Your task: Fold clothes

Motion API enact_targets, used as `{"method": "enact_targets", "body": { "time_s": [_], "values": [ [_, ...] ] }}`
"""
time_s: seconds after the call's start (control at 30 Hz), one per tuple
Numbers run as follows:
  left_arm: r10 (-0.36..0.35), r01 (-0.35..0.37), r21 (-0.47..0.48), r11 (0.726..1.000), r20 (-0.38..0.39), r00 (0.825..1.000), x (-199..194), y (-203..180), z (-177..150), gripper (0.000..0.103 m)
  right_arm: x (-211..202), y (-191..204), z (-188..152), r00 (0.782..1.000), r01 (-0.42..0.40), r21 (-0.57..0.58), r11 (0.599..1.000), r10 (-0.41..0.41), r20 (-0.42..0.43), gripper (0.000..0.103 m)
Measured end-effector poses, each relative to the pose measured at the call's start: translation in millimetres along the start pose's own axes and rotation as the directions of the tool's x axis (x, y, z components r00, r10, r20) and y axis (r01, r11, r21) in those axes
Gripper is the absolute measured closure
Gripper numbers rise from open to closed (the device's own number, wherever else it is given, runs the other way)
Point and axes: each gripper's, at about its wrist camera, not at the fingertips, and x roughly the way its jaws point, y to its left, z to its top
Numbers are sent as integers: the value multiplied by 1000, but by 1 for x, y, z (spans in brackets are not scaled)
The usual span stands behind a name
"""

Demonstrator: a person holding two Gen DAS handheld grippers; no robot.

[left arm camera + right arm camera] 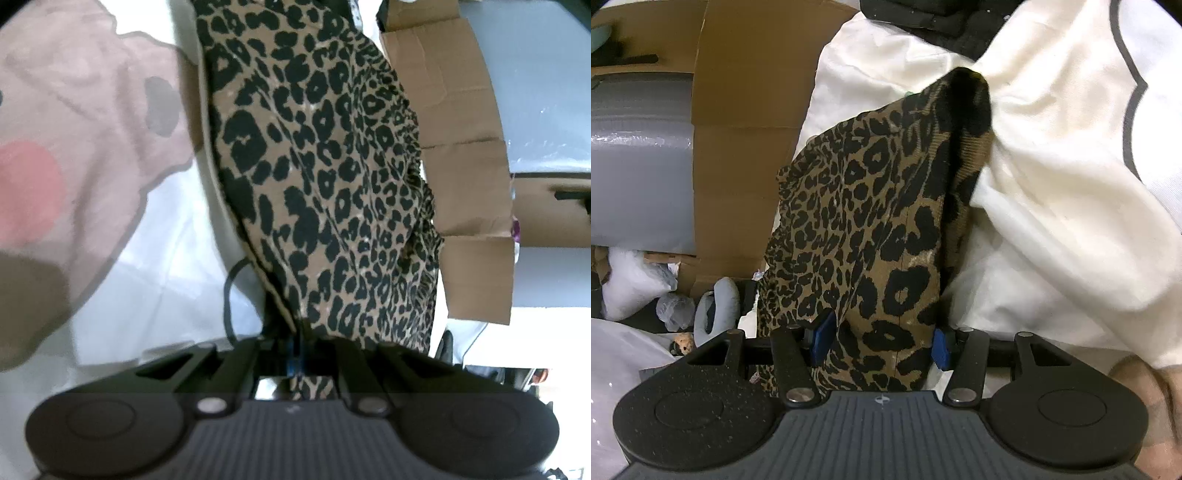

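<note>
Leopard cloth [871,236] fills both my views, bunched and hanging between my two grippers above the white bedding [1052,206]. On the left gripper [295,354] the jaws are pinched shut on a gathered edge; on the right gripper [882,343] they stand apart with cloth draped loosely between them, nothing clamped. I judge it light, limp and a little slippery, so I'd hold at a seam or corner. Cardboard [461,177] stands at the far side.
</note>
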Motion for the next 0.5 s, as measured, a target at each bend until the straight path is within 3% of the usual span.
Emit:
{"method": "enact_targets", "body": {
  "time_s": [0.1,0.13,0.17,0.33,0.5],
  "values": [
    [-1,1,3,1000,-2,1000,2,-1,0,101,2,2,0,1000,-12,3,1000,12,-11,49],
    [1,-1,9,1000,-4,1000,3,-2,0,101,3,3,0,999,-14,-3,1000,14,-31,65],
    [1,-1,10,1000,-5,1000,3,-3,0,101,6,4,0,998,-11,-7,1000,11,-55,90],
    [15,-15,17,1000,-3,1000,-2,-5,-1,101,3,12,0,997,5,-27,1000,-7,-83,101],
    [29,-30,49,998,7,1000,-11,-13,-1,102,-7,17,-3,996,43,-60,997,-47,-75,103]
  ]
}}
